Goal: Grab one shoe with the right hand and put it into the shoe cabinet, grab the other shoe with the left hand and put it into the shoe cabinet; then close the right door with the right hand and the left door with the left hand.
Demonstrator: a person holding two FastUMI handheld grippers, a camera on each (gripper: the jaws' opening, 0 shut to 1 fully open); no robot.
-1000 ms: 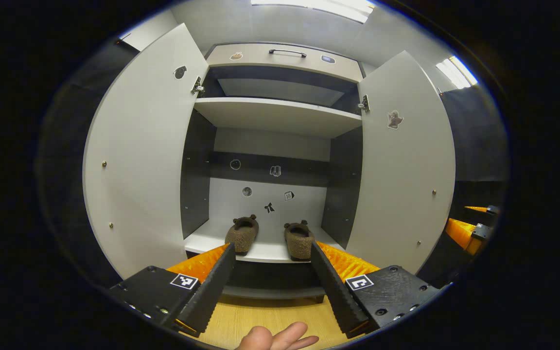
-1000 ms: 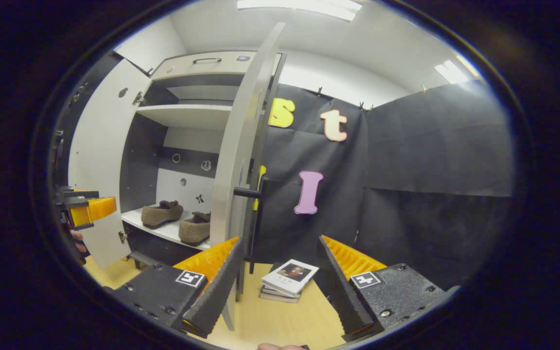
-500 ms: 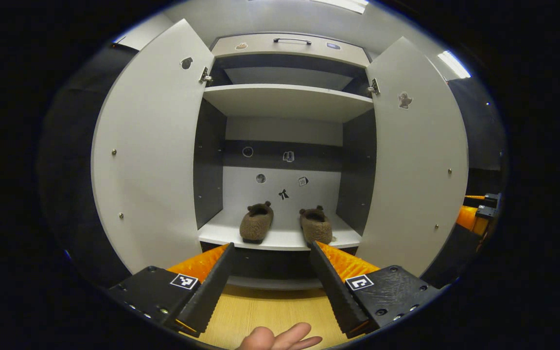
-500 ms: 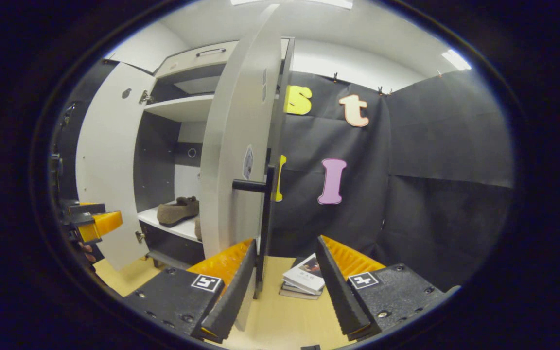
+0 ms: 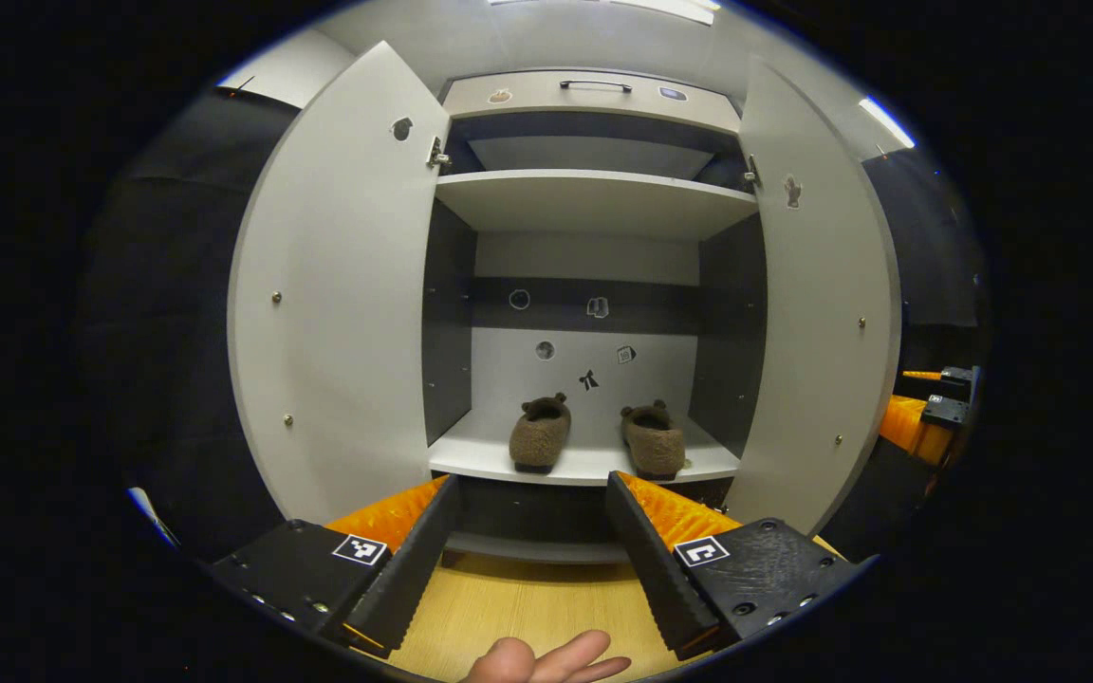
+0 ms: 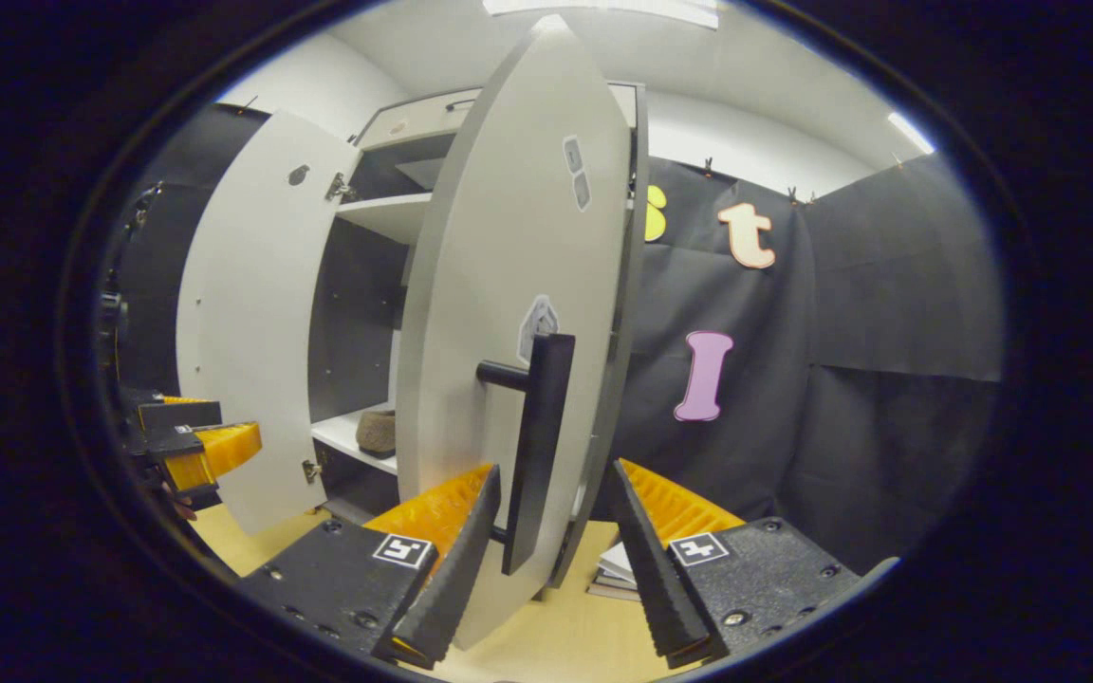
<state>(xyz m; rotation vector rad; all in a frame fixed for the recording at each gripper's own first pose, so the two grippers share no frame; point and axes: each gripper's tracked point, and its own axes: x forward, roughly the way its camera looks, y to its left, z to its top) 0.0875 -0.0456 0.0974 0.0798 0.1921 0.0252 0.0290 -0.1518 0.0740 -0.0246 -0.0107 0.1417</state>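
Observation:
Two fuzzy brown shoes [image 5: 540, 434] [image 5: 654, 441] stand side by side on the lower shelf [image 5: 480, 455] of the white shoe cabinet. Both doors stand open: the left door [image 5: 338, 285] and the right door [image 5: 822, 313]. My left gripper [image 5: 532, 531] is open, held back in front of the shelf. In the right gripper view the right door [image 6: 499, 285] swings close, its black bar handle [image 6: 539, 436] between the fingers of my open right gripper [image 6: 556, 526]. One shoe [image 6: 378, 430] peeks past the door. The left gripper [image 6: 191, 441] shows at the far left.
An upper shelf [image 5: 594, 194] and a top drawer [image 5: 594, 95] with a handle sit above. A stack of books [image 6: 618, 574] lies on the wooden floor [image 5: 527, 607] behind the right door. A hand [image 5: 546, 659] shows at the bottom edge. The right gripper [image 5: 926, 413] is beyond the right door.
The right gripper has moved up to the right door's handle, which now lies between its fingers. The left gripper drifted left, so the cabinet sits further right in its view.

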